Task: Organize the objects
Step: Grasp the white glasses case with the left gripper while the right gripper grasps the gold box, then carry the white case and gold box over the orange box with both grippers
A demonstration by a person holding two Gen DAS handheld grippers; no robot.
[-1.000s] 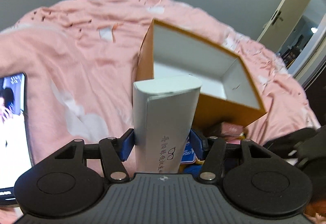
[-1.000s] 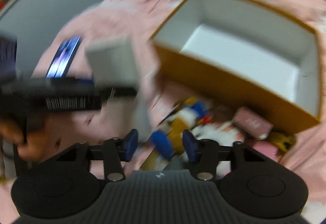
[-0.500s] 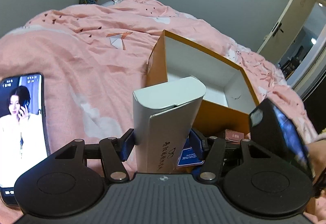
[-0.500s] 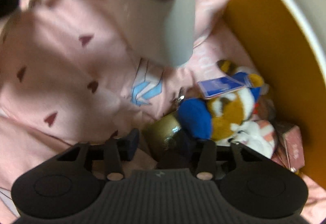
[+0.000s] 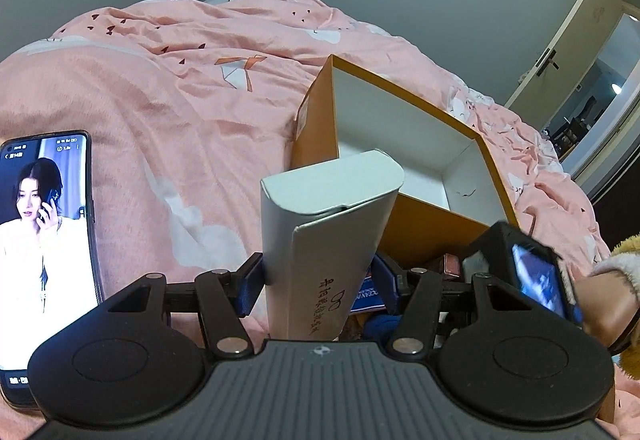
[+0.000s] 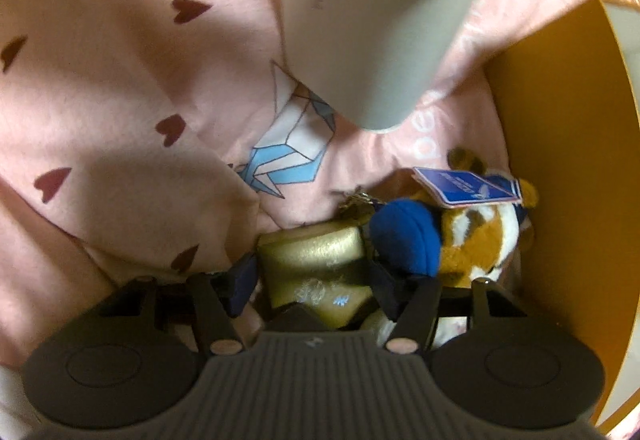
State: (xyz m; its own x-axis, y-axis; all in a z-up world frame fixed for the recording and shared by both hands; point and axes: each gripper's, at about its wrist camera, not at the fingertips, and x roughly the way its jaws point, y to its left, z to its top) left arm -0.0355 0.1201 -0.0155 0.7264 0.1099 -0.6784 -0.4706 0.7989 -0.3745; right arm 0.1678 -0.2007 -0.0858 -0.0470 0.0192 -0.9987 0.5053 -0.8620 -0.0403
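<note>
A: Two pickups running at once here. The left gripper (image 5: 320, 280) has its jaws spread wide and clamped on the tall white cardboard carton with black lettering (image 5: 328, 236), held up above the pink bed cover (image 5: 160, 100).

B: And the open orange cardboard box with the white lining (image 5: 400, 136) sits just beyond that carton, on the bed. Nothing shows in the part of it we can see.

A: Now the right gripper (image 6: 310, 276), pointing straight down. Its jaws have just been opening, and the small gold box (image 6: 316, 260) sits between them. The pads stand either side of it with a sliver of gap, so I'd call that not yet gripped.

B: Tight spot, though. The orange-and-white plush toy with the blue cap (image 6: 448, 236) is pressed against the gold box, with the orange wall (image 6: 560, 160) right beside it.

A: So the next move, I reckon: settle the jaws squarely around the gold box, close, lift clear without snagging the plush or its blue tag (image 6: 464, 188).

B: Meanwhile the white carton only needs carrying forward over the rim and lowering in.
</note>
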